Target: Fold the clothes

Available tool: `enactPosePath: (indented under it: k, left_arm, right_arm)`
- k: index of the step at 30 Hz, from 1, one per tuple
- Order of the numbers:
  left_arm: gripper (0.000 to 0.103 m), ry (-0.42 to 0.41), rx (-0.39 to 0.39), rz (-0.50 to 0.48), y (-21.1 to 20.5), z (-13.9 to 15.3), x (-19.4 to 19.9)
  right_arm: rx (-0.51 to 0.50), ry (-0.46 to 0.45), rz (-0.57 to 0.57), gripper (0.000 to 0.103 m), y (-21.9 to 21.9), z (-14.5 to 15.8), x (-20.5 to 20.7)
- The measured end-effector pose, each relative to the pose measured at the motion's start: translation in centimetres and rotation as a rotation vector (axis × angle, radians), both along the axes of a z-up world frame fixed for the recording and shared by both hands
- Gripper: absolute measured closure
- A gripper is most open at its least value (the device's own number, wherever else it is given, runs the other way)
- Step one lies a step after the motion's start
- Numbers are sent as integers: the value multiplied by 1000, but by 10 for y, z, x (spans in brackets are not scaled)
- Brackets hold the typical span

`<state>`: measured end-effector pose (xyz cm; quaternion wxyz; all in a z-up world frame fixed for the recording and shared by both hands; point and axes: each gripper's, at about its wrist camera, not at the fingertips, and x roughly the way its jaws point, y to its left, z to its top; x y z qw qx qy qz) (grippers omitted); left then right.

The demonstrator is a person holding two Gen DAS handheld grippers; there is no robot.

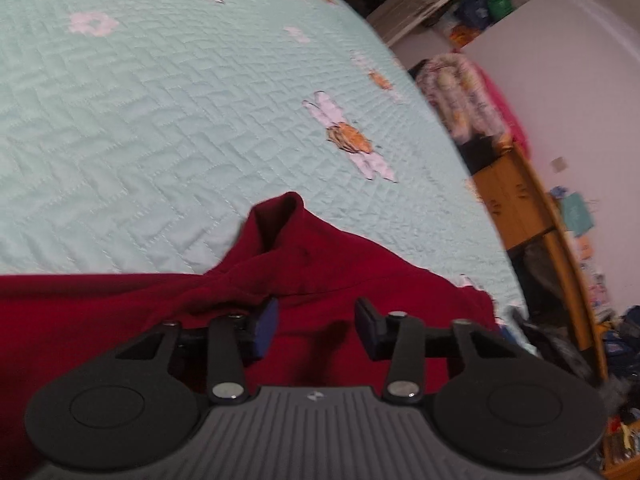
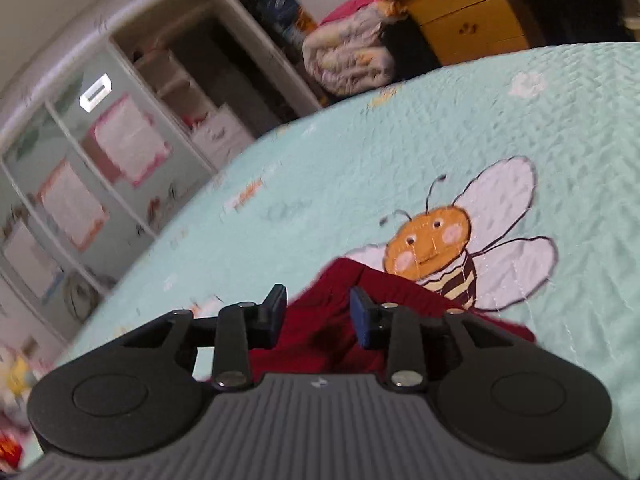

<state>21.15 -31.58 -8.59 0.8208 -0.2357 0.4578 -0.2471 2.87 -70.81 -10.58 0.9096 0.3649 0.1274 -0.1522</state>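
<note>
Two tongs hang over a dark red garment (image 1: pixel 120 320) spread on a mint-green quilted bedspread (image 1: pixel 140 120). The left tongs (image 1: pixel 317 326) stand with jaws parted and nothing between them, just above the red cloth, where a fold rises to a small peak ahead of the fingertips. The right tongs (image 2: pixel 318 314) are likewise spread apart and empty, over a bunched corner of the same garment (image 2: pixel 320 332); whether either touches the cloth cannot be told. A cartoon bee (image 2: pixel 440 248) printed on the bedspread lies just beyond that corner, partly covered by the red cloth. No writing can be read; each tool body carries only a small pale emblem, too blurred to make out. Beyond the bed stand a yellow wooden dresser (image 2: pixel 468 28), a stack of folded blankets (image 2: pixel 348 56) and open white shelving (image 2: pixel 180 92).
</note>
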Motion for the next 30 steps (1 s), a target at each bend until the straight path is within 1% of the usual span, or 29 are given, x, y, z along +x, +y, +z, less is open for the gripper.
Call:
enactPosePath:
  k: [1, 3, 5, 6, 7, 8, 9, 10, 11, 13, 14, 16, 18, 19, 20, 21, 23, 24, 25, 26, 28, 30]
  left_arm:
    - [60, -17, 4, -5, 1, 7, -8]
    - [56, -55, 7, -23, 5, 20, -25]
    - [53, -49, 32, -20, 7, 18, -42]
    - [53, -23, 49, -20, 7, 11, -45]
    - [58, 8, 66, -20, 8, 2, -46]
    - [61, 12, 74, -21, 8, 2, -50]
    - [64, 7, 80, -23, 9, 3, -53]
    - [64, 3, 86, -25, 9, 5, -57]
    - [64, -1, 92, -27, 10, 6, -61]
    - [65, -9, 104, -32, 11, 9, -68]
    - [64, -14, 110, -34, 12, 10, -72]
    - [58, -22, 122, -38, 13, 13, -80]
    - [56, -30, 134, -42, 15, 16, -87]
    - [56, -35, 140, -44, 15, 17, -91]
    - [55, -16, 145, -40, 17, 11, -93]
    - [56, 7, 149, -36, 18, 2, -92]
    - [58, 11, 127, -23, 23, -5, -91]
    - [58, 11, 115, -15, 25, -7, -91]
    - [58, 24, 112, -9, 26, -6, -89]
    - [58, 40, 112, -2, 27, -4, -86]
    - [61, 61, 119, 13, 27, 2, -84]
    - [61, 35, 134, 22, 29, 12, -93]
  right_arm:
    - [-3, -24, 18, 66, 8, 6, -11]
    - [-2, -55, 62, 66, 24, 13, -31]
    - [18, -56, 86, 66, 34, 10, -46]
    - [40, -21, 74, 66, 31, 1, -45]
    - [69, 26, 53, 66, 27, -10, -42]
    - [98, 74, 31, 68, 23, -21, -40]
    - [119, 88, 24, 72, 19, -26, -39]
    - [135, 83, 24, 72, 16, -28, -40]
    - [150, 78, 24, 70, 13, -30, -40]
    - [119, 68, 25, 67, 19, -16, -45]
    - [96, 49, 40, 67, 27, -6, -51]
    - [57, 2, 89, 67, 45, 13, -61]
    - [53, -16, 157, 67, 66, 20, -68]
    - [65, -18, 195, 67, 75, 19, -69]
    - [84, -17, 236, 66, 83, 15, -69]
    - [95, 7, 256, 66, 88, 8, -66]
    - [109, 95, 251, 67, 90, -10, -58]
    - [119, 151, 227, 71, 88, -20, -55]
    - [126, 163, 219, 75, 85, -24, -54]
    - [131, 151, 219, 75, 82, -24, -56]
    - [108, 155, 200, 73, 83, -12, -59]
    - [87, 147, 188, 71, 86, 1, -63]
